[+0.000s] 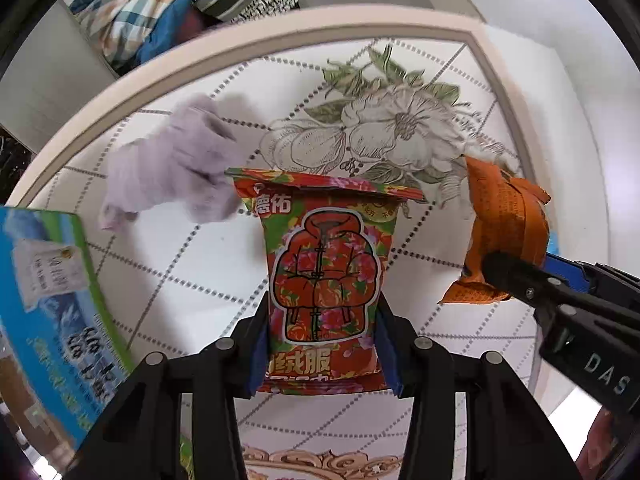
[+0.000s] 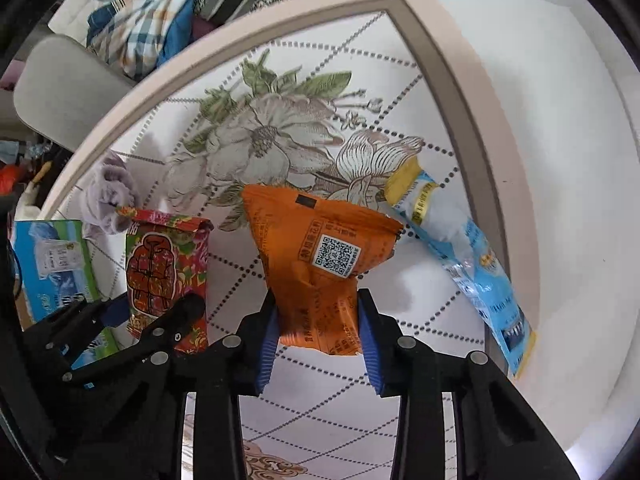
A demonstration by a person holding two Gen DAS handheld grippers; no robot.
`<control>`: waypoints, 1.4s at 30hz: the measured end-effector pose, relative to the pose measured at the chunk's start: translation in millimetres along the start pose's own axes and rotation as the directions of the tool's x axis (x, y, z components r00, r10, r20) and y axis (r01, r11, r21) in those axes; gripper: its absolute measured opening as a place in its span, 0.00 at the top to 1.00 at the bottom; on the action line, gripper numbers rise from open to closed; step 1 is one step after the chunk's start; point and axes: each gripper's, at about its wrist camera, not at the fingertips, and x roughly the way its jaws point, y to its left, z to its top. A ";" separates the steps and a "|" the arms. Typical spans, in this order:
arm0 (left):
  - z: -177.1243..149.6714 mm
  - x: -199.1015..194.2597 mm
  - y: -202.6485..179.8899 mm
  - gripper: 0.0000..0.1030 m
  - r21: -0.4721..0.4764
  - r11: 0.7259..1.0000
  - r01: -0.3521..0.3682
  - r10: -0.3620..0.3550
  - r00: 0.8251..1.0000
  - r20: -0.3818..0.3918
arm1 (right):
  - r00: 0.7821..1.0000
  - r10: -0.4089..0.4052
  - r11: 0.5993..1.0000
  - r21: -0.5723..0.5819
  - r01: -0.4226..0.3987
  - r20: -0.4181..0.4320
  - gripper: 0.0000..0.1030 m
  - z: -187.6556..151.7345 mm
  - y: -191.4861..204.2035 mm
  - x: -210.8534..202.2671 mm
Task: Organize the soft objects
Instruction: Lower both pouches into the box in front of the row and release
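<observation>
A red floral wipes pack point(image 1: 324, 260) hangs upright above the flower-printed table point(image 1: 192, 264). My left gripper point(image 1: 324, 344) is shut on its lower half, with the blue pads pressed on both sides. To its right my right gripper point(image 2: 320, 320) is shut on the lower part of a crumpled orange pack point(image 2: 316, 240), whose QR label faces the camera. The left wrist view shows the orange pack point(image 1: 504, 216) and the right gripper point(image 1: 532, 268) at the right edge. In the right wrist view the red pack point(image 2: 168, 264) and the left gripper point(image 2: 152, 316) appear on the left.
A lilac cloth point(image 1: 176, 164) lies crumpled on the table's left part. A blue and green tissue box point(image 1: 52, 300) stands at the left edge. A long light-blue pack point(image 2: 460, 248) lies on the right near the rim. Plaid bedding point(image 1: 140, 12) is piled beyond the table.
</observation>
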 end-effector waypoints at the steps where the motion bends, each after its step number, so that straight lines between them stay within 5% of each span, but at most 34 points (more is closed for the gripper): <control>1: -2.6 -9.2 1.3 0.59 -0.002 1.000 0.006 -0.006 1.000 0.015 | 1.000 0.010 1.000 0.003 -0.010 0.017 0.63 -3.1 2.8 -8.2; 11: -54.8 -115.3 25.8 0.59 0.001 0.994 0.108 -0.107 0.976 0.189 | 0.986 0.095 0.995 -0.055 -0.088 0.139 0.63 -49.3 22.4 -96.5; 16: -94.6 -155.6 68.5 0.59 -0.027 0.992 0.120 -0.110 0.964 0.243 | 0.971 0.160 0.985 -0.100 -0.144 0.177 0.63 -83.6 43.4 -143.6; 22: -143.9 -183.9 150.1 0.59 -0.140 0.982 0.125 -0.084 0.960 0.265 | 0.958 0.235 0.960 -0.195 -0.202 0.165 0.63 -125.7 116.3 -163.4; 33: -207.5 -162.9 302.8 0.59 -0.344 0.937 0.060 0.002 0.984 0.178 | 0.952 0.306 0.896 -0.337 -0.287 0.004 0.63 -179.1 273.7 -107.0; 42: -212.4 -120.8 362.4 0.59 -0.411 0.910 0.058 -0.031 0.997 0.072 | 0.965 0.250 0.887 -0.383 -0.260 -0.077 0.63 -188.0 360.3 -39.2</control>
